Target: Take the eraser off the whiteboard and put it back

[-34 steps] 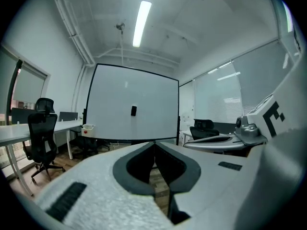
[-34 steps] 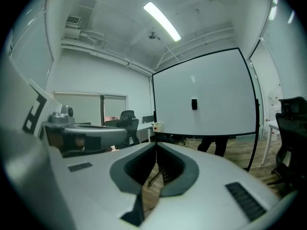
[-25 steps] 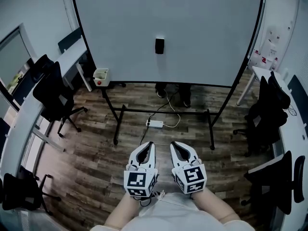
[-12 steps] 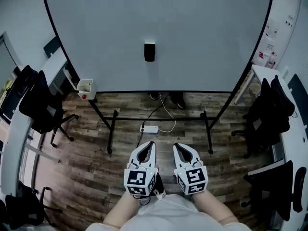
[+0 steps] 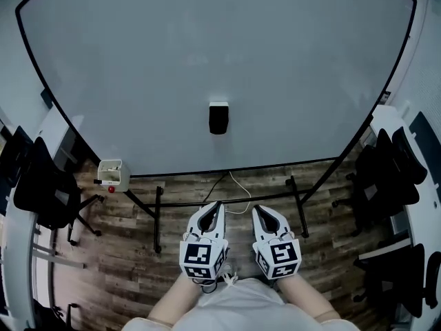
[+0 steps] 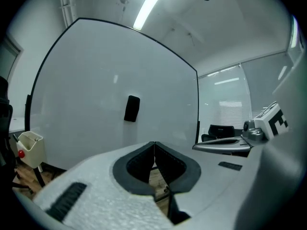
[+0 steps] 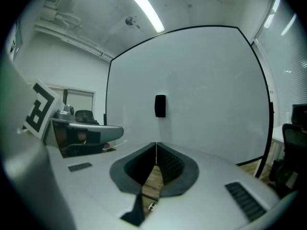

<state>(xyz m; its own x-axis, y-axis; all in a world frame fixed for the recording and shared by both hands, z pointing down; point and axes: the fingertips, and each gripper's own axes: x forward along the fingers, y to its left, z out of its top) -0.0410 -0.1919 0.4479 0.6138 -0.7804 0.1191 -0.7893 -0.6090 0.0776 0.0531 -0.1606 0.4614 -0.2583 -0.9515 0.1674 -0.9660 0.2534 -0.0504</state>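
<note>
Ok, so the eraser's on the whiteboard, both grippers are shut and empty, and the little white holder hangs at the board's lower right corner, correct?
No: the head view shows the white holder at the lower left corner of the whiteboard, not the right. The rest stands: eraser on the board, left gripper and right gripper shut and empty.

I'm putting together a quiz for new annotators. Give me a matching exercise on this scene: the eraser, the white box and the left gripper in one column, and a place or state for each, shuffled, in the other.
Things:
1. eraser
2. white box
3. left gripper

Places or states:
A. shut and empty
B. stuck on the face of the whiteboard, near its middle
C. by the whiteboard's lower left corner

Pairs: 1-B, 2-C, 3-A
</note>
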